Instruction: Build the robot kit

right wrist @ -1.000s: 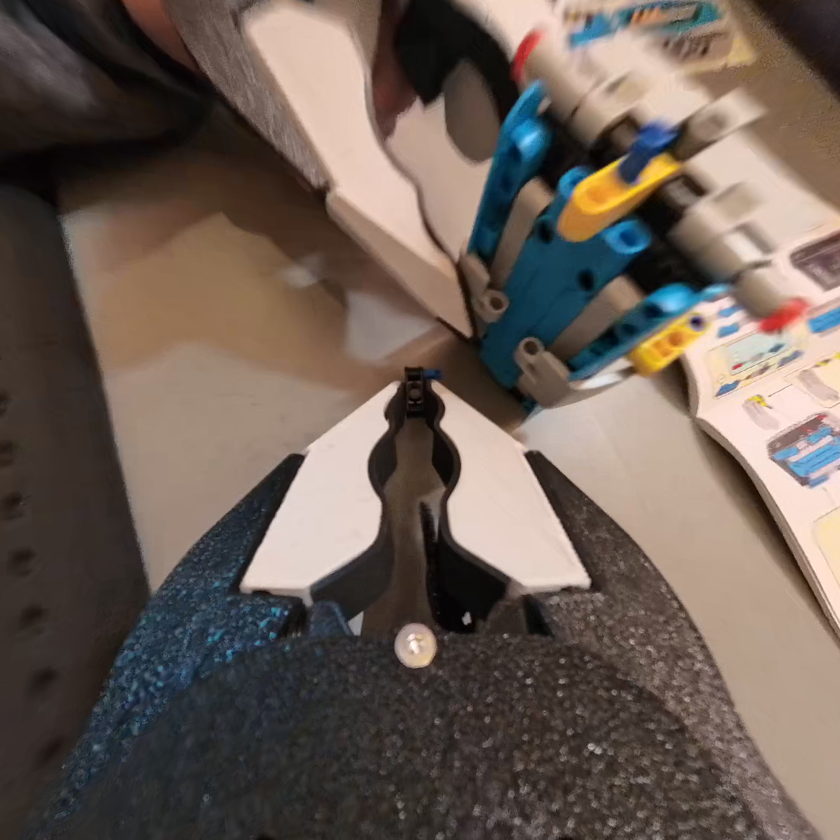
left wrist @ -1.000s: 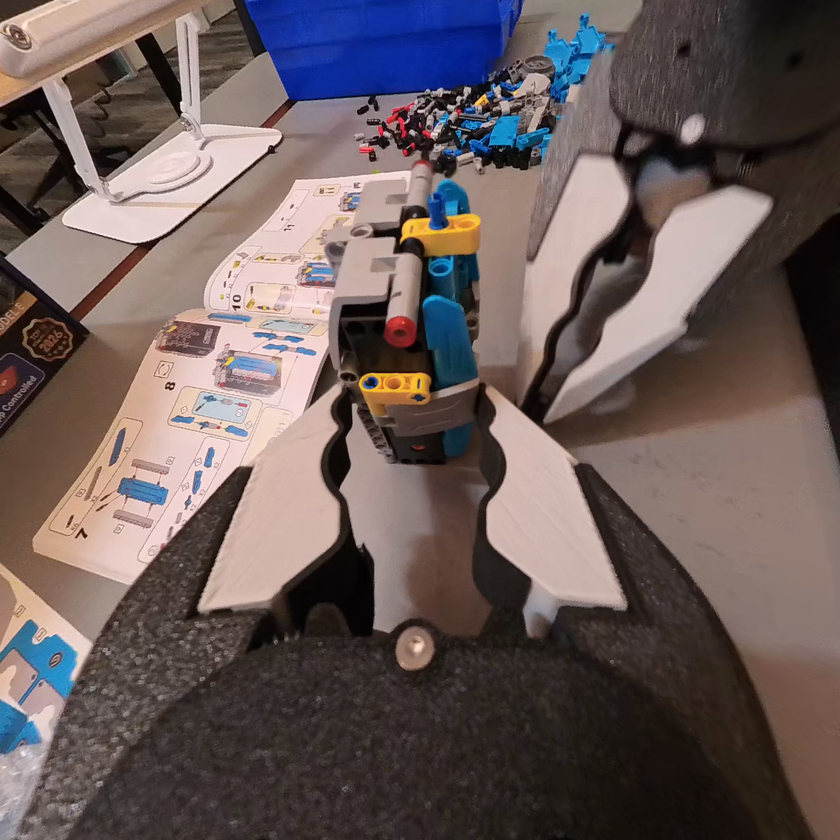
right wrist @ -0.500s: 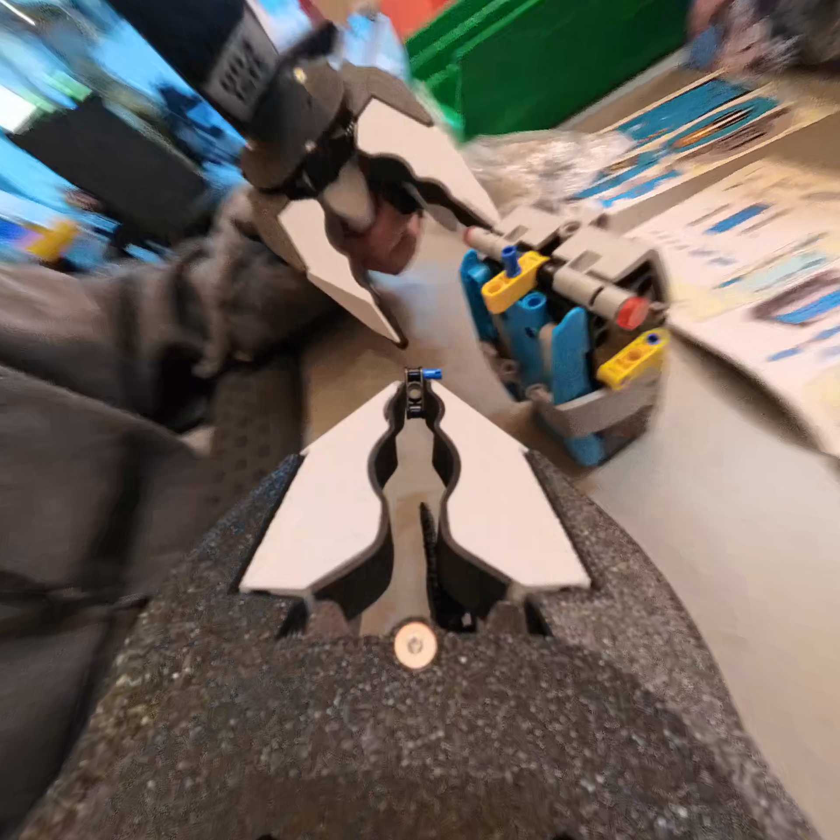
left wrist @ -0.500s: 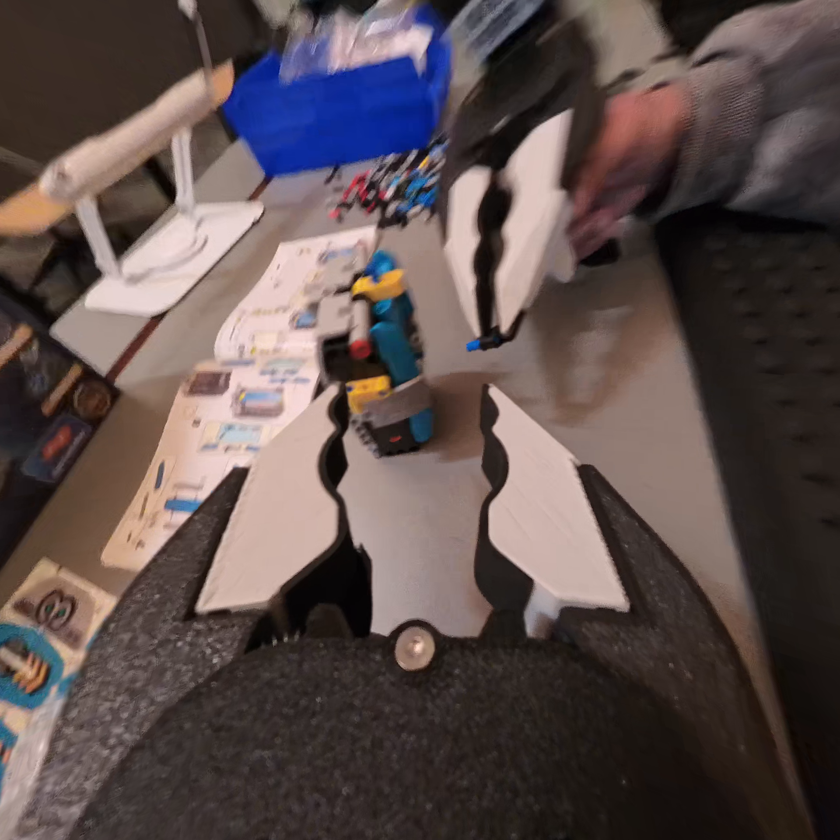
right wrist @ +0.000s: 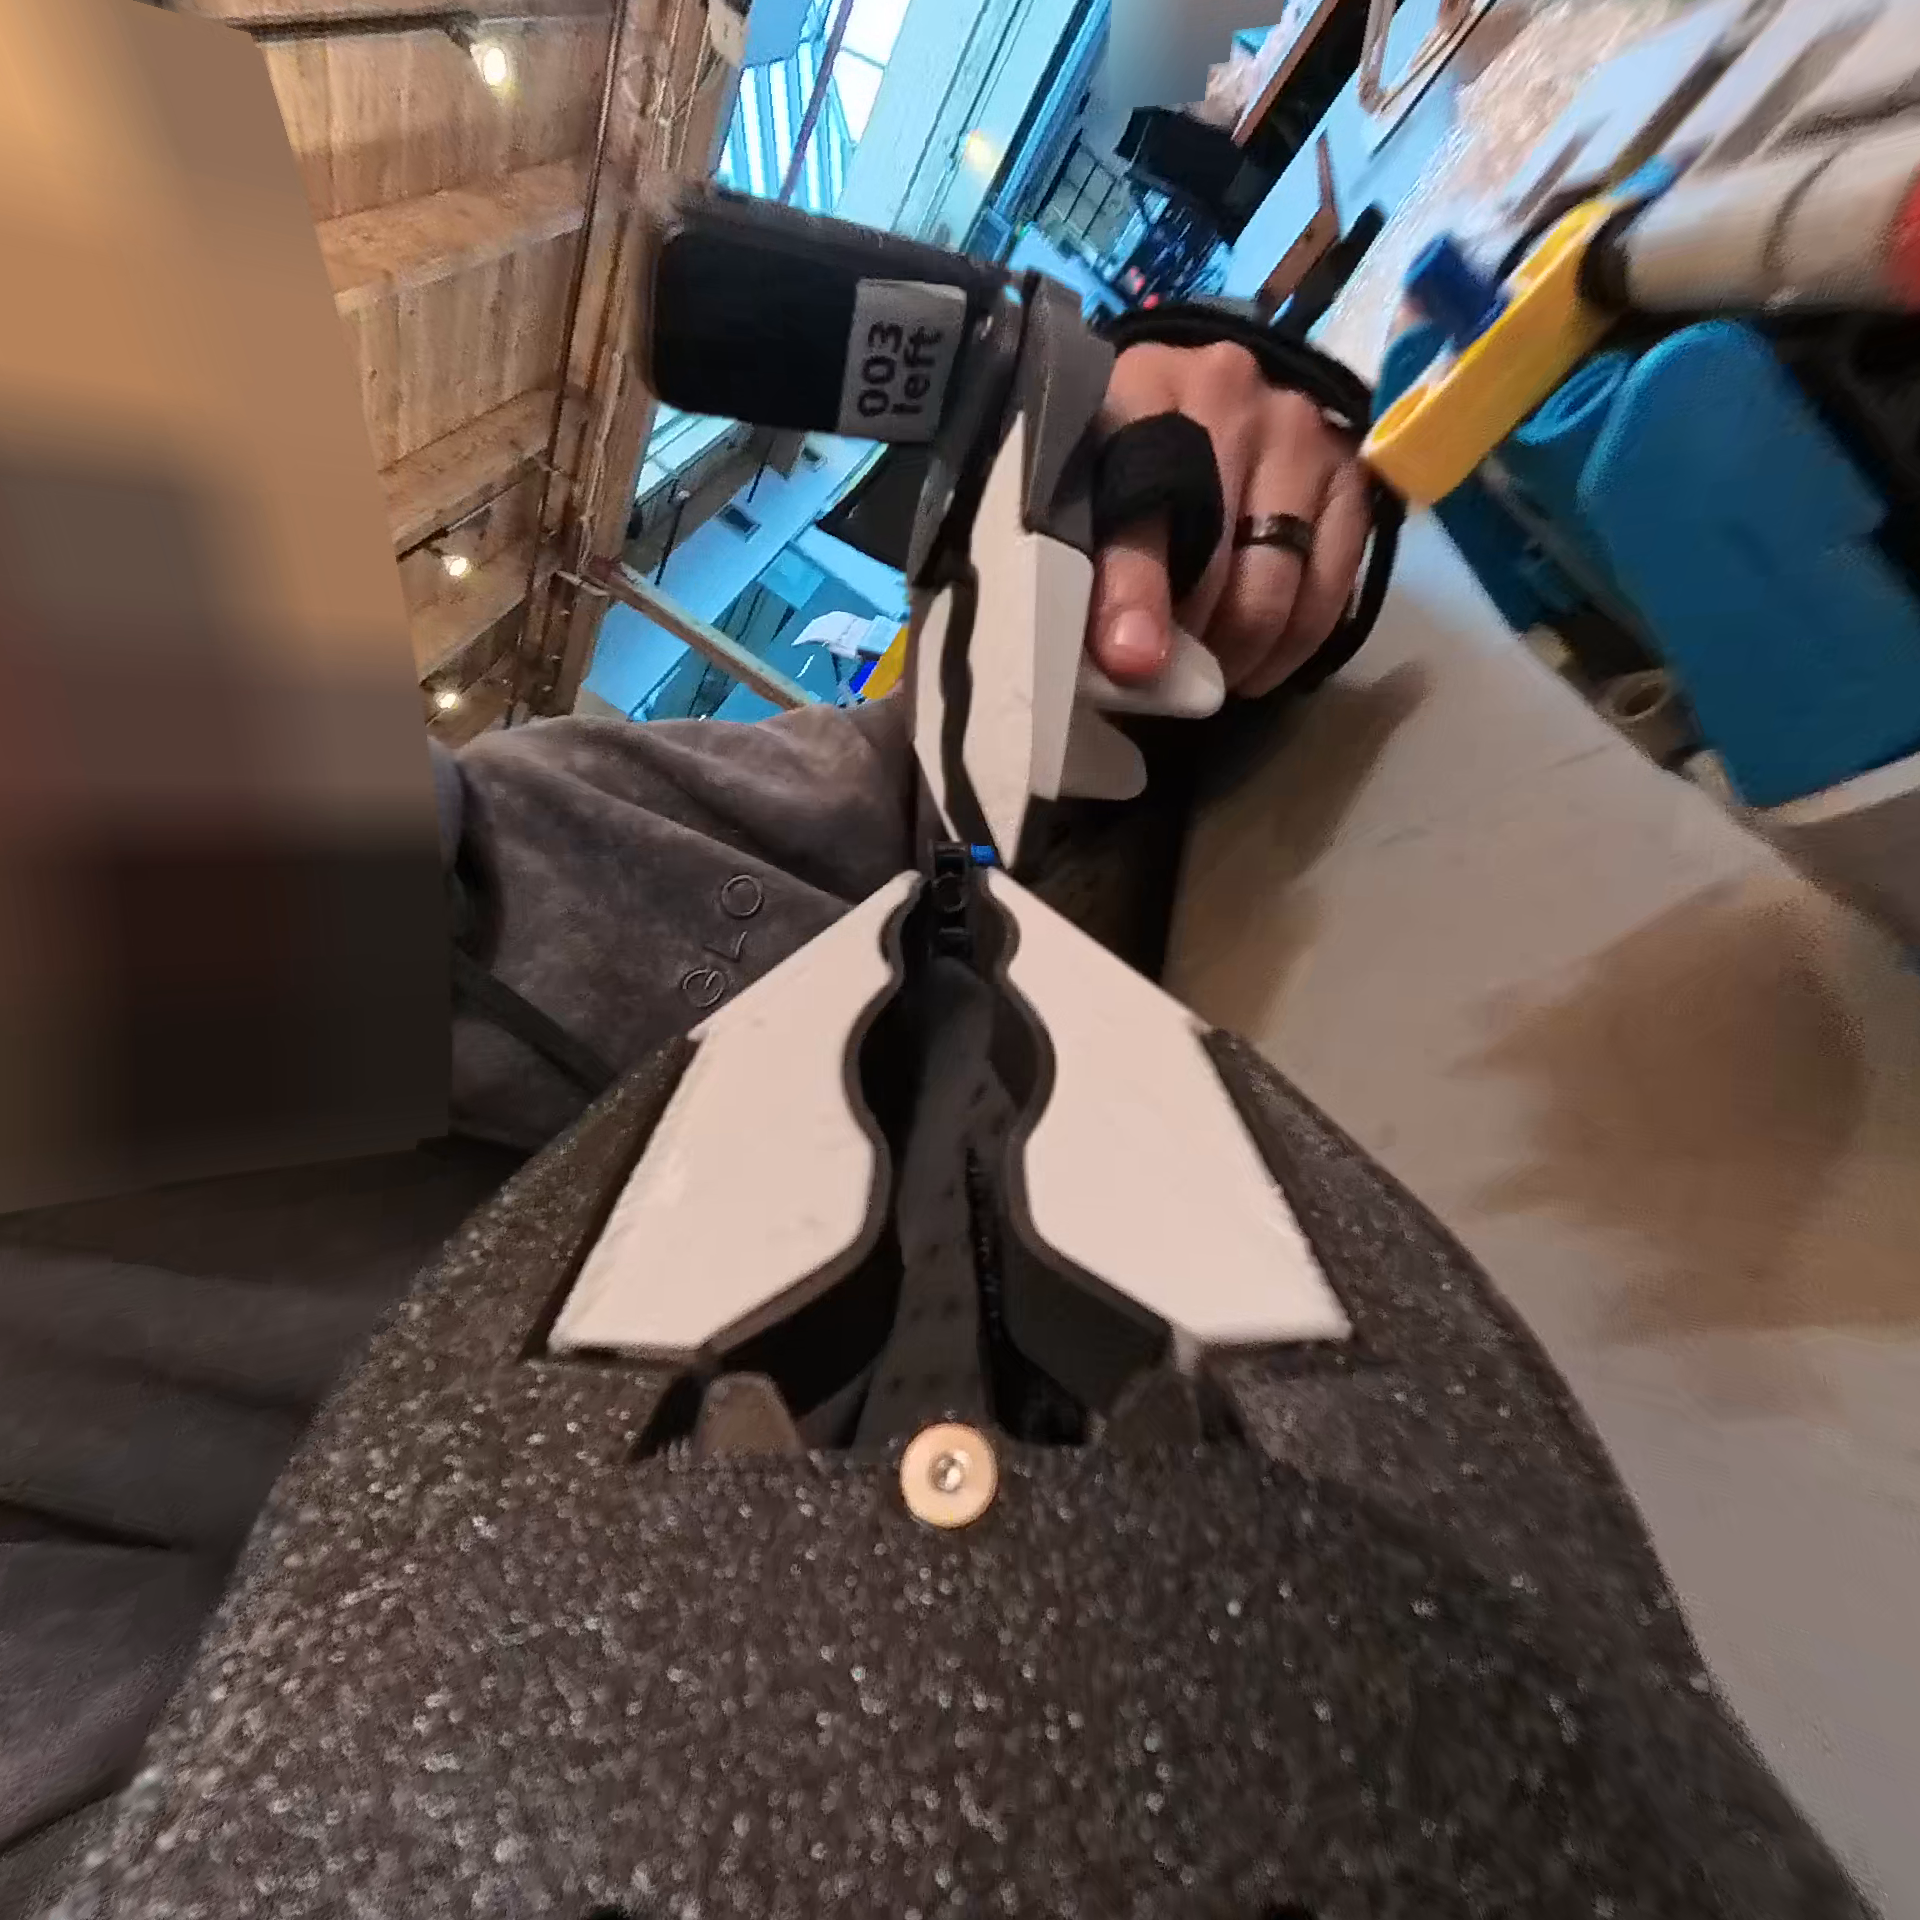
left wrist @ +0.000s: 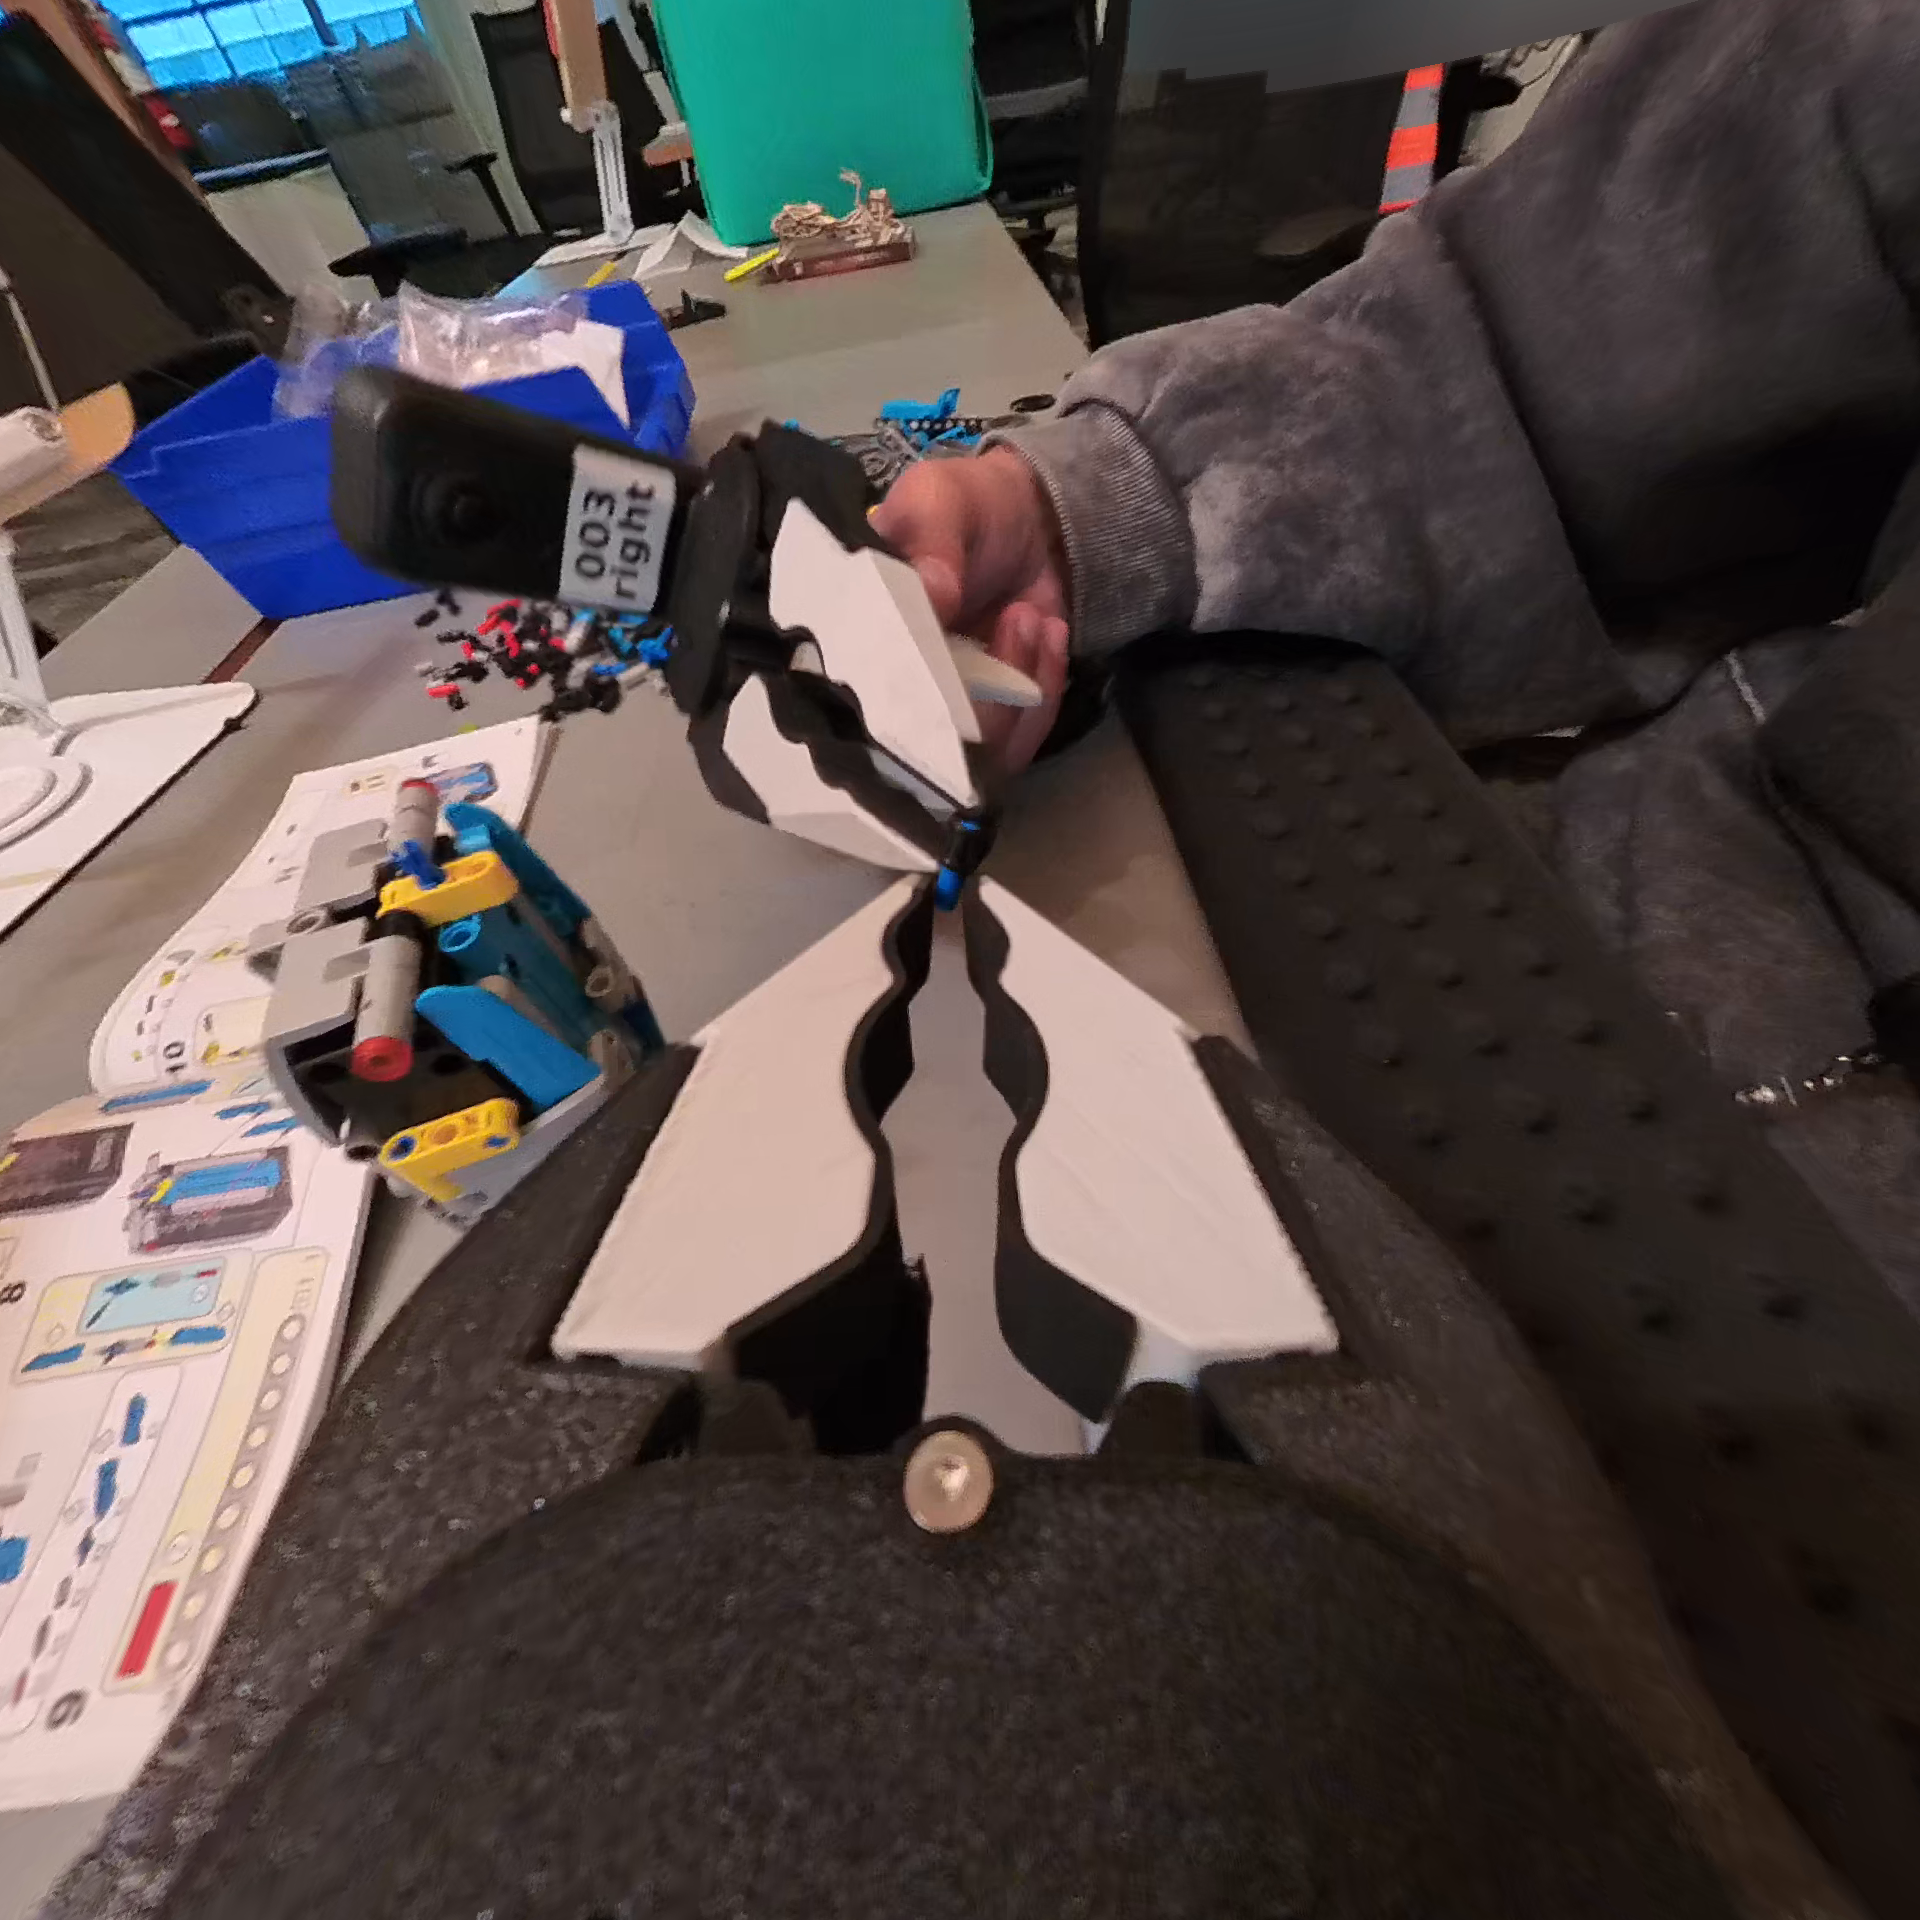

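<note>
My right gripper (right wrist: 951, 883) is shut on a small black connector (right wrist: 948, 871) with a blue pin (right wrist: 982, 855) sticking out of it. In the left wrist view the right gripper (left wrist: 961, 831) points down and meets my left gripper (left wrist: 945, 906) tip to tip above the table. The left fingers are almost together and pinch the blue pin (left wrist: 948, 888). The left gripper also shows in the right wrist view (right wrist: 982, 826), edge on. A blue, grey and yellow brick model (left wrist: 447, 997) lies on the table left of both grippers, untouched. It shows blurred in the right wrist view (right wrist: 1714, 468).
An open instruction booklet (left wrist: 187, 1299) lies under and left of the model. A pile of loose small pieces (left wrist: 540, 644) and a blue bin (left wrist: 260, 499) sit farther back. A white lamp base (left wrist: 94, 748) is at far left. A black dotted surface (left wrist: 1455, 987) and a grey sleeve (left wrist: 1455, 468) are at right. The grippers are tip to tip, or close to it.
My left gripper let go of the model, lifted and swung right, then closed from wide open onto the blue pin. My right gripper rose and turned to meet it, still holding the connector.
</note>
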Tool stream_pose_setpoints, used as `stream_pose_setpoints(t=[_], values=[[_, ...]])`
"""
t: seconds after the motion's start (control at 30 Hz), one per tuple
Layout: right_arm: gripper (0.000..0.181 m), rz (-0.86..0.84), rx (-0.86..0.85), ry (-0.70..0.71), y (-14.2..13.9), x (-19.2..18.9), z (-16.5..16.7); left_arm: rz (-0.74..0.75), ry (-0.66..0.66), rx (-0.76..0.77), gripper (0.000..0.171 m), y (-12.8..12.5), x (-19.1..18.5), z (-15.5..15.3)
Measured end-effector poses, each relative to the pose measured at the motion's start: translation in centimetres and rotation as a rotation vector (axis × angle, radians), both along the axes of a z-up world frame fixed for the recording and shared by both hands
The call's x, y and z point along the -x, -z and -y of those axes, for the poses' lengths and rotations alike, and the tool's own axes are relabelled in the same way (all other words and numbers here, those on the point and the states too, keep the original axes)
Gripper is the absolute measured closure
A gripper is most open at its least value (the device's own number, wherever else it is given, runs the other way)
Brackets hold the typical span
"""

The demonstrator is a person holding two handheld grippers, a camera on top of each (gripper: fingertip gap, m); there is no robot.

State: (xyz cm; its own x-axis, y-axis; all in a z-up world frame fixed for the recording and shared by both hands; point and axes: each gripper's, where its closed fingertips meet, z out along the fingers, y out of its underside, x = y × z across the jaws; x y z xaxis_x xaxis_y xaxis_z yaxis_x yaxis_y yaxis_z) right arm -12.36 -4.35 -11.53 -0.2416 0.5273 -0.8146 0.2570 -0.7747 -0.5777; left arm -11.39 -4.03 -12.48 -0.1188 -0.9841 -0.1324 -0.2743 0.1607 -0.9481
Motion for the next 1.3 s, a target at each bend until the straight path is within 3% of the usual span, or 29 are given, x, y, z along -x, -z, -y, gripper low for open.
stream_pose_setpoints(t=[0.1, 0.23, 0.33, 0.47, 0.67, 1.3], values=[[0.172, 0.044, -0.16, 0.133, 0.2, 0.0, -1.8, -0.014, -0.084, 0.009, 0.168, 0.3, 0.1, -1.9], [0.163, 0.252, -0.696, 0.278, 2.2, 0.4, -3.0, -0.074, -0.122, 0.104, 0.168, 1.6, 0.4, -3.1], [0.164, 0.303, -0.842, 0.34, 2.4, 0.5, -3.5, -0.094, -0.128, 0.117, 0.168, 2.0, 0.5, -3.4], [0.166, 0.29, -0.839, 0.41, 1.5, -0.2, -4.7, -0.118, -0.136, 0.094, 0.168, 2.6, 0.4, -3.4], [0.174, 0.296, -0.788, 0.371, 2.0, 0.1, -4.2, -0.106, -0.143, 0.094, 0.168, 2.5, 0.1, -3.4], [0.172, 0.34, -0.755, 0.372, 2.8, -0.2, -4.7, -0.099, -0.18, 0.1, 0.168, 2.7, 0.1, -4.2]])
